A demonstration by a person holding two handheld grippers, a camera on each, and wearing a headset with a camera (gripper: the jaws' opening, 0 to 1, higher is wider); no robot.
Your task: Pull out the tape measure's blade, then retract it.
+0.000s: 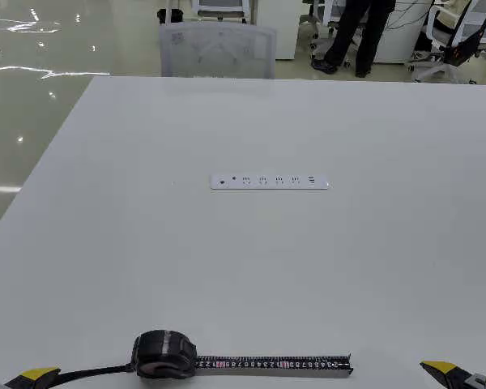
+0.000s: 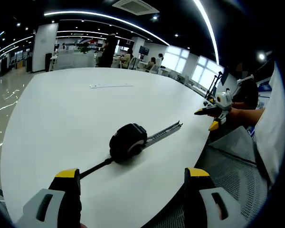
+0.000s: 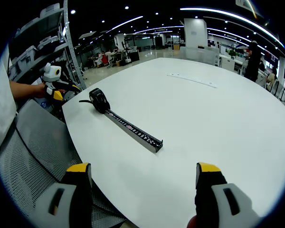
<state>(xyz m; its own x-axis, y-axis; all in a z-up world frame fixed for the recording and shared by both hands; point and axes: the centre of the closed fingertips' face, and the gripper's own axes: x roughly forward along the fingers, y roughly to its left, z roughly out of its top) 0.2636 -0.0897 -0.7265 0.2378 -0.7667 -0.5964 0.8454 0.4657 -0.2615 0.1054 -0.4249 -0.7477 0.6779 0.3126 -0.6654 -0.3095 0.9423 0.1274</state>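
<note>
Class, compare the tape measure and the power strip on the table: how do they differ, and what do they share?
Colour: the tape measure is black; the power strip is white, nearly matching the table. Shape: the tape measure has a rounded case with its blade drawn out; the power strip is one flat bar. Place: the tape measure lies at the near edge, the power strip mid-table. Both lie flat on it, untouched.

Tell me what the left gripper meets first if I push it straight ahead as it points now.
Most likely the tape measure, which lies just ahead, roughly centred between the open jaws of the left gripper. Its strap trails back toward them. Height is unclear, so the gripper could pass over.
</note>
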